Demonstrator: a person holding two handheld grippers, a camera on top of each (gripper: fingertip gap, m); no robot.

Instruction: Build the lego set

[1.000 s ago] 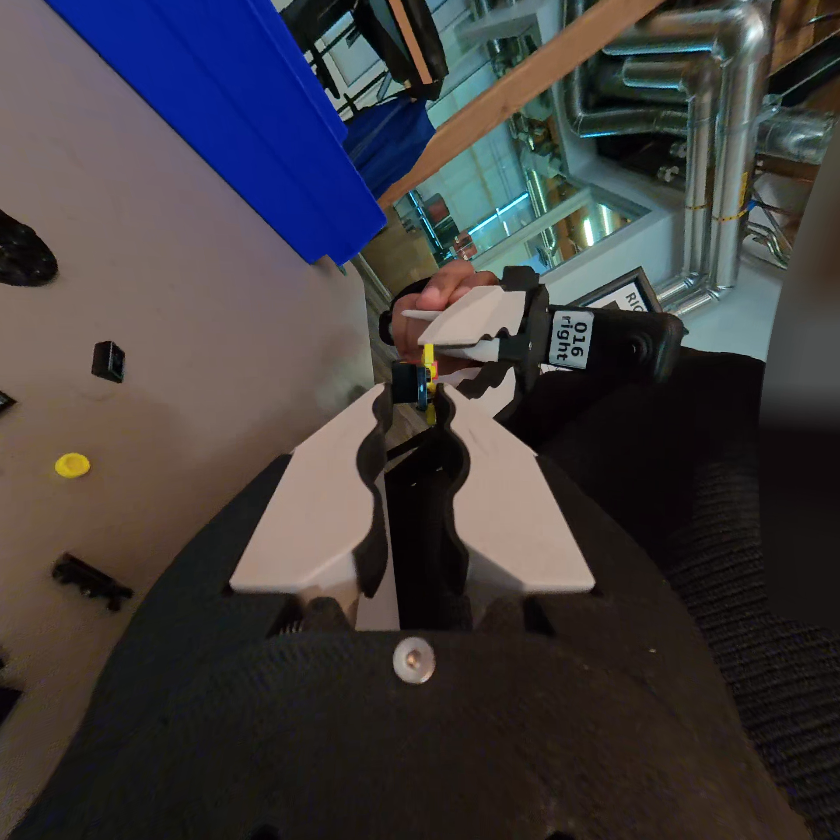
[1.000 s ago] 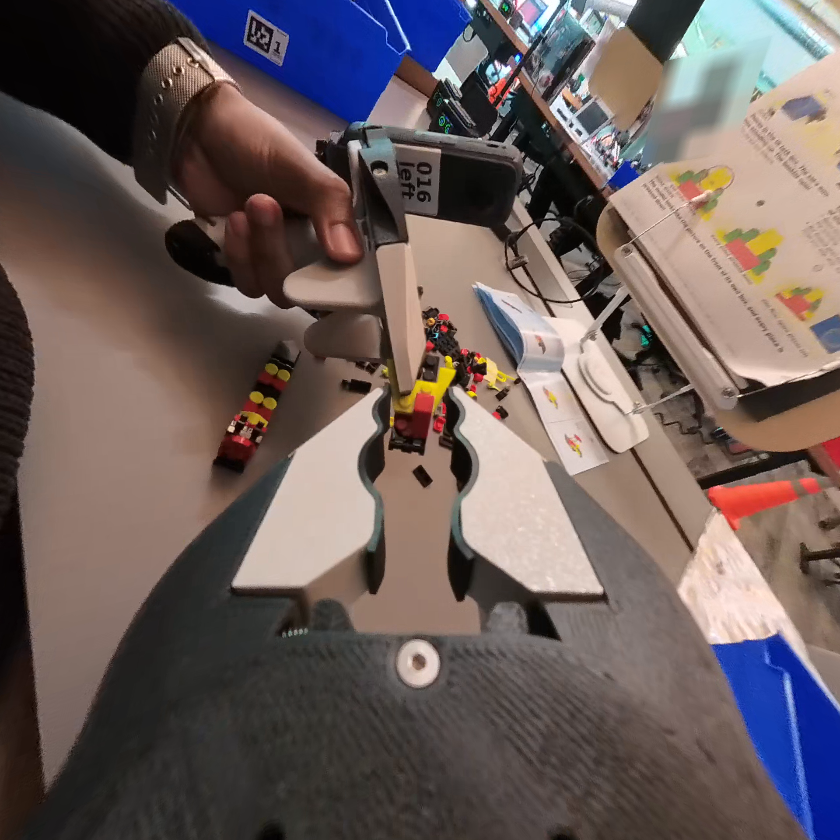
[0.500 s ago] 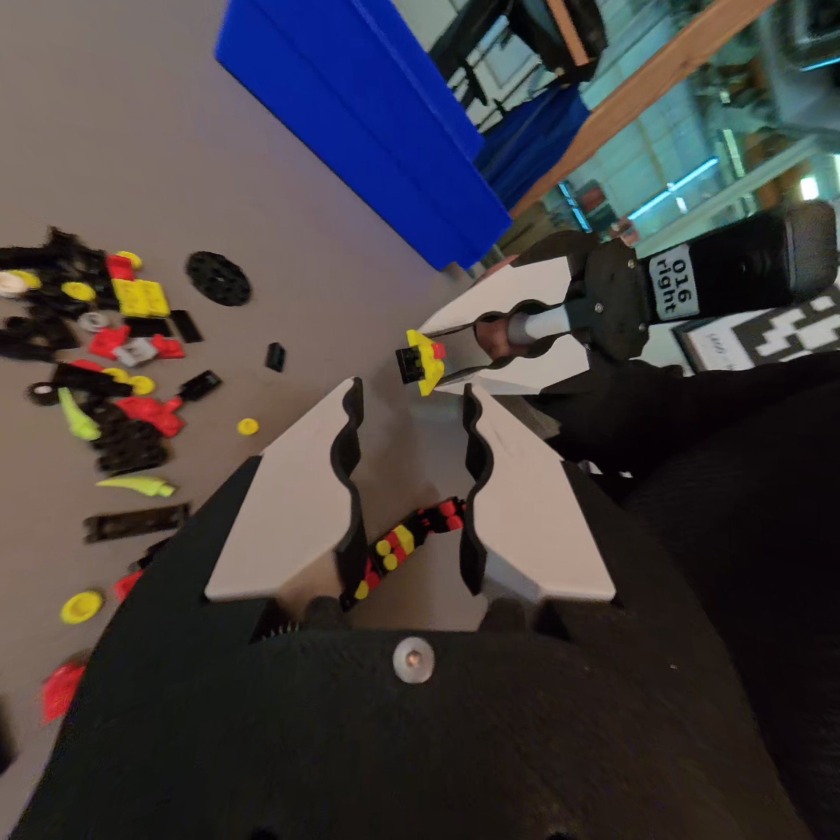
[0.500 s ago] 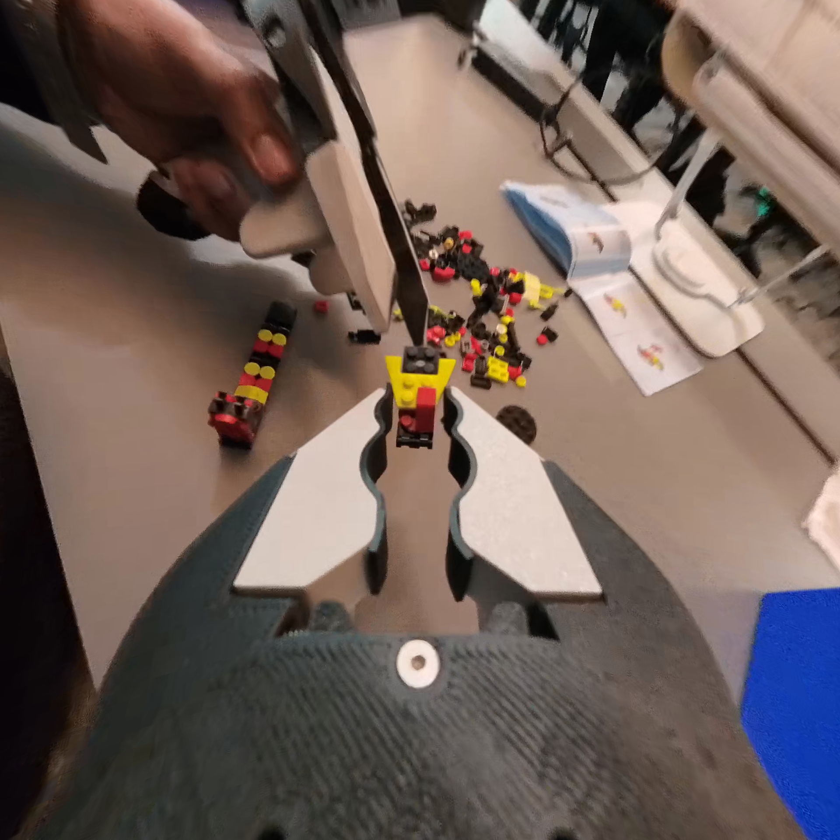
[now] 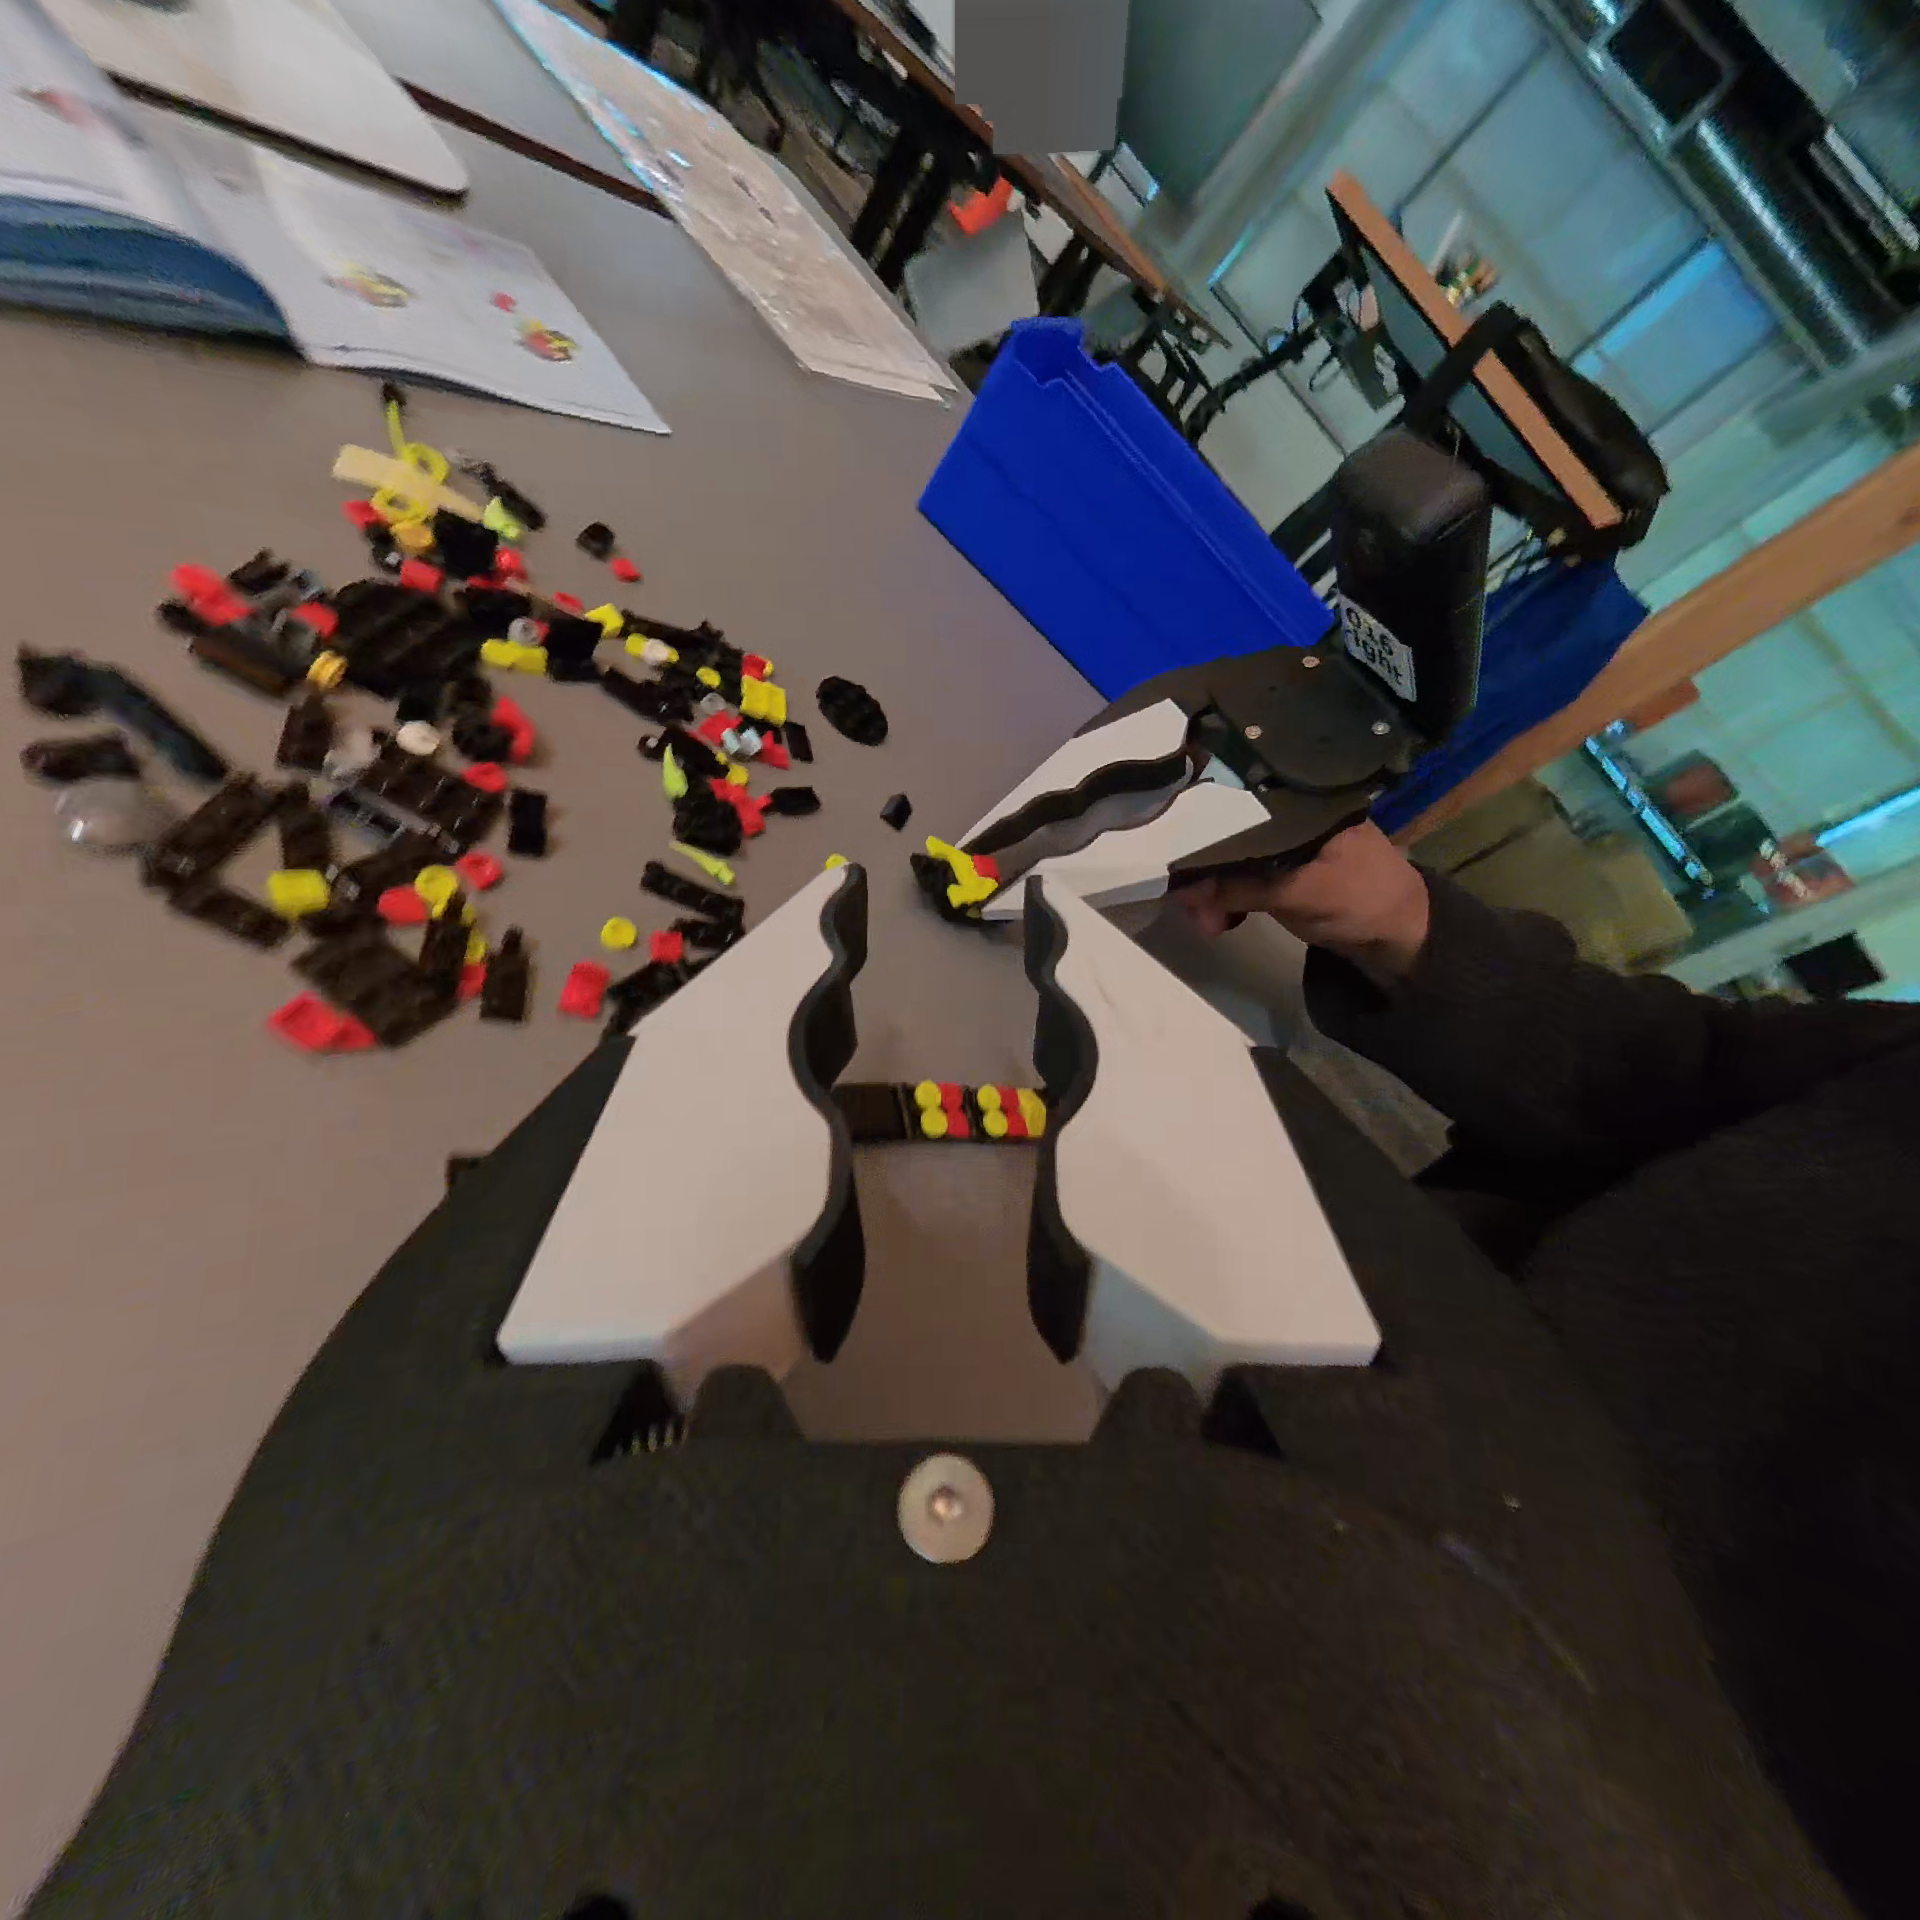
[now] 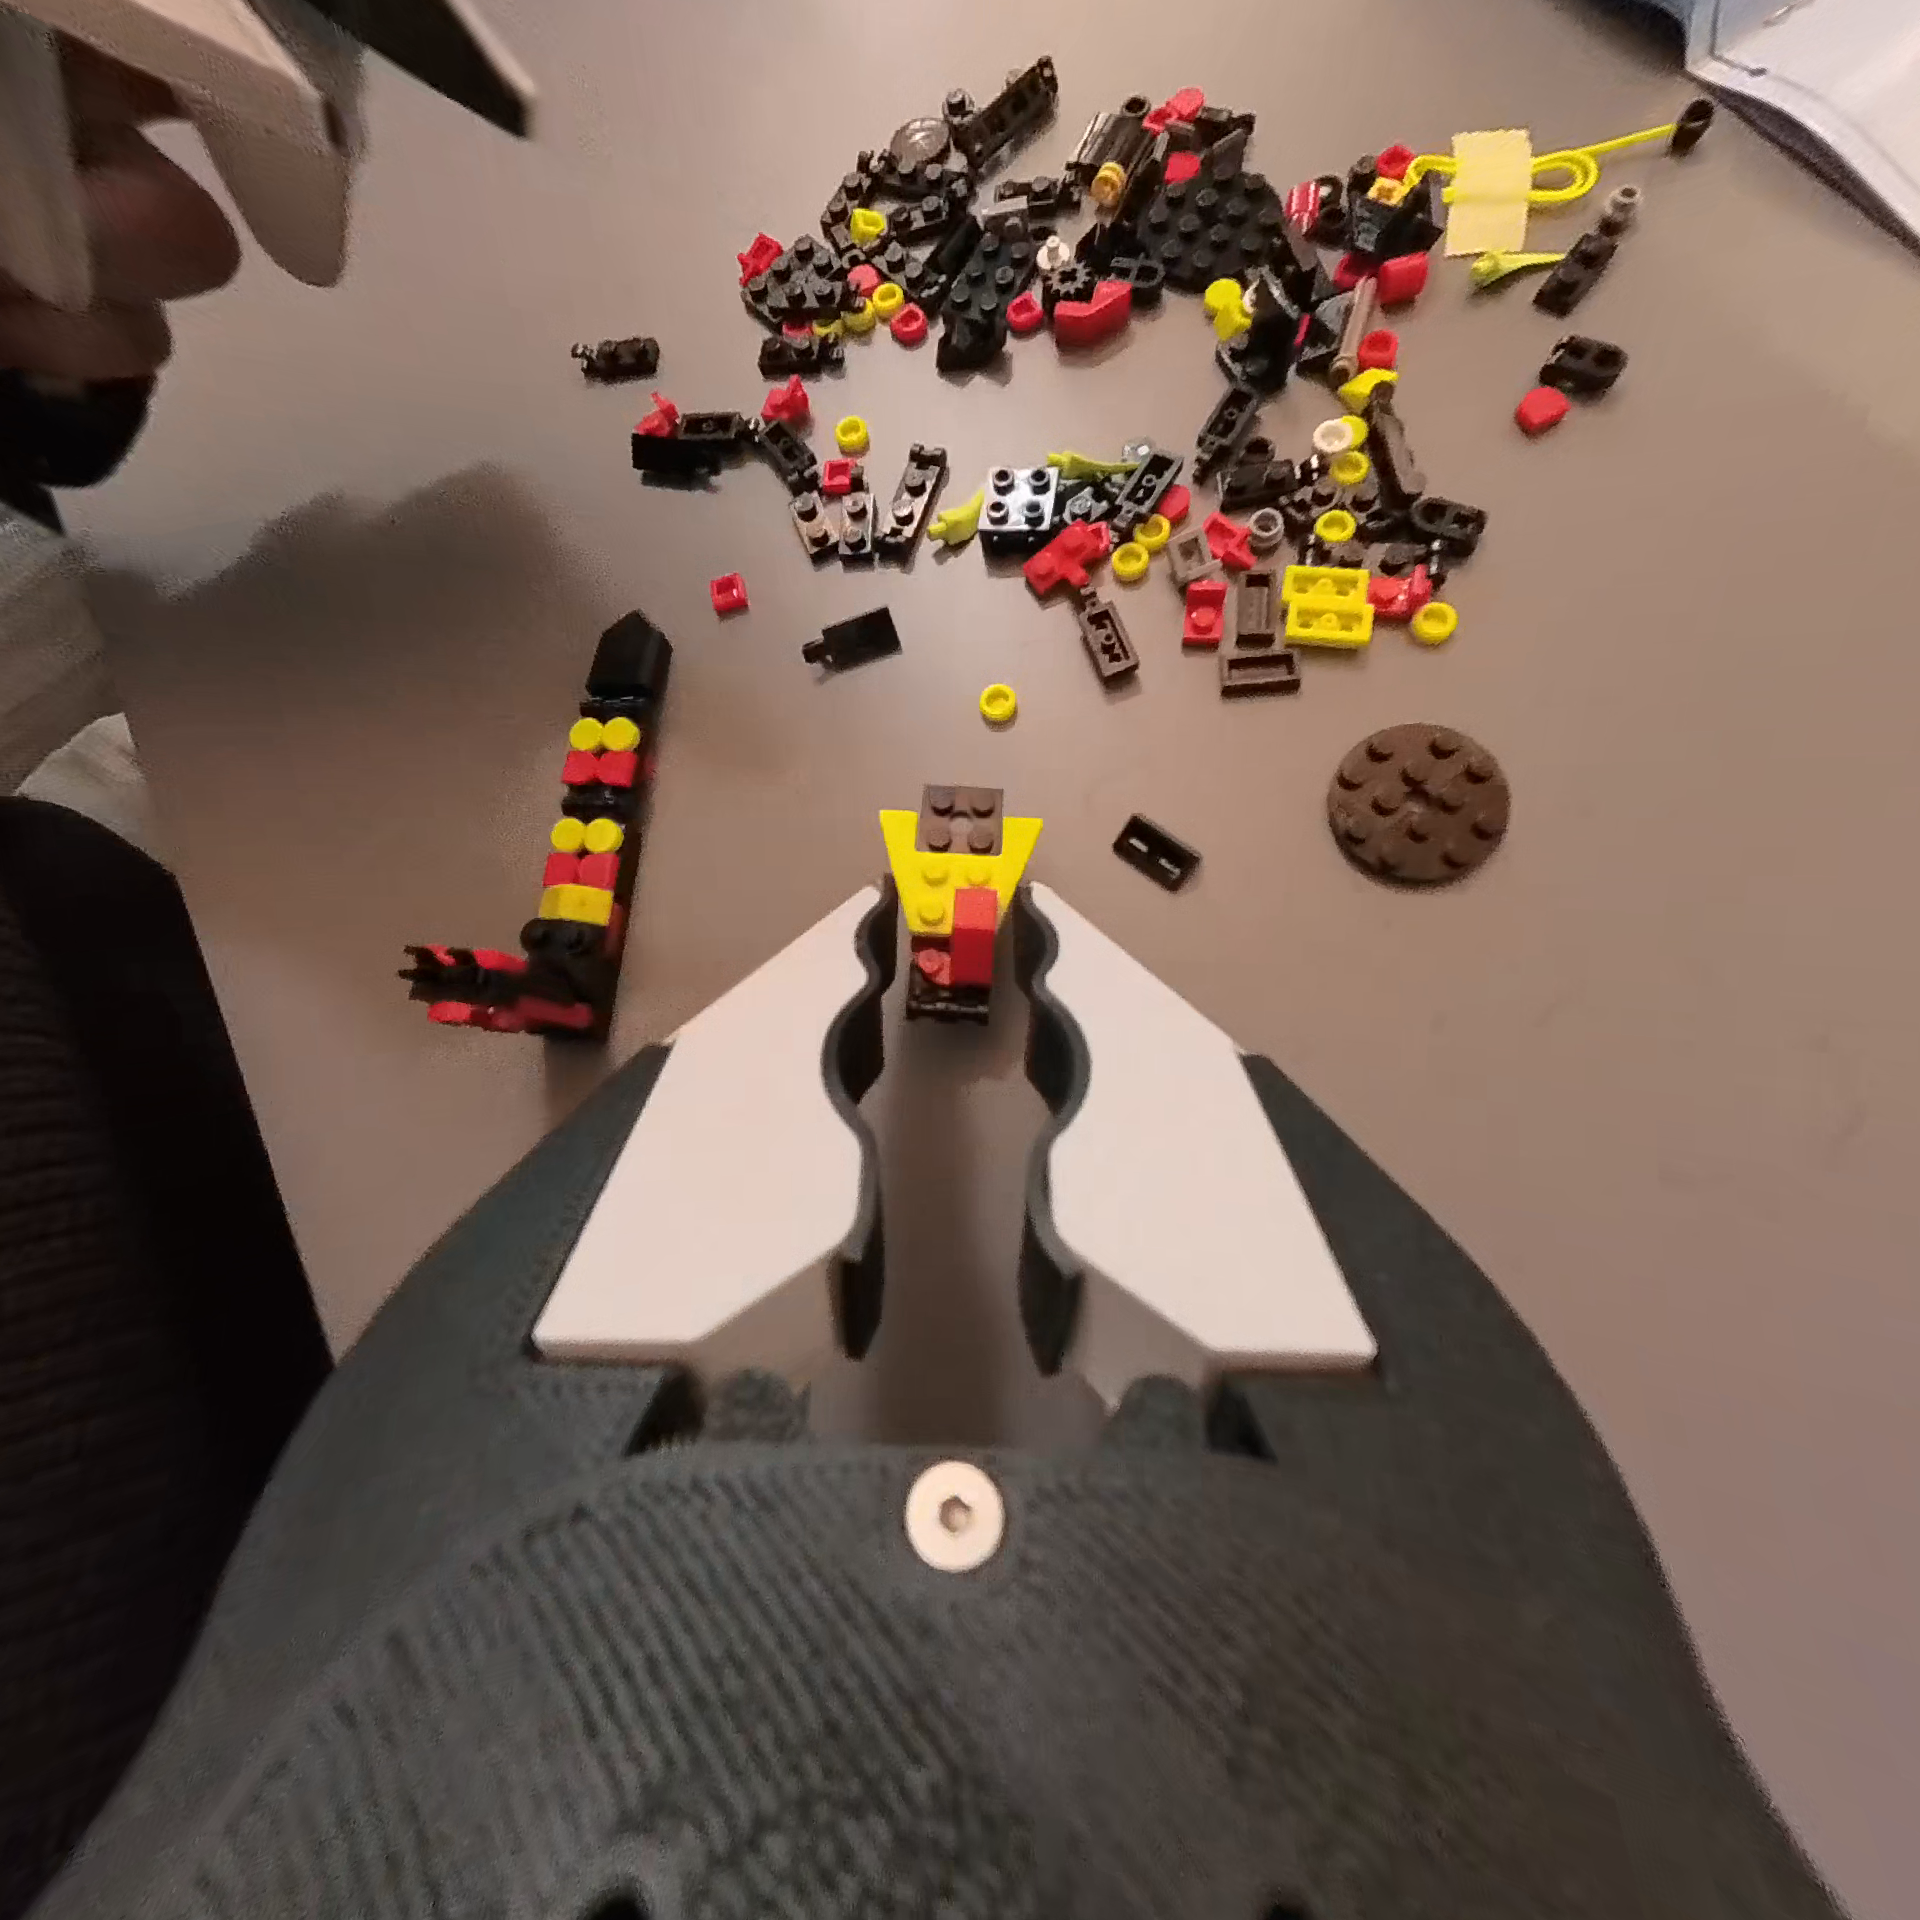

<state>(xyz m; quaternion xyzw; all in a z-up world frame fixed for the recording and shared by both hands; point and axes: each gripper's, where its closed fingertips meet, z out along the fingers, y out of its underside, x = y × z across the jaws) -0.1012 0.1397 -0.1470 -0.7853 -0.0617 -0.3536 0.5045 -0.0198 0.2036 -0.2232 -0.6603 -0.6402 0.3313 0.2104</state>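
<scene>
Grey tabletop (image 6: pixel 1558 1039) strewn with a pile of loose black, red and yellow plastic bricks (image 6: pixel 1122 343). Right gripper (image 6: pixel 954 914) pinches a small yellow, red and dark-brown brick assembly (image 6: pixel 961 883) between its fingertips. Left gripper (image 5: pixel 940 904) hangs empty, fingers spread apart, above a long black, red and yellow brick strip (image 6: pixel 592 842) lying on the table.

Glossy plastic bricks (image 6: pixel 1091 343), matt table (image 6: pixel 1662 935)
</scene>
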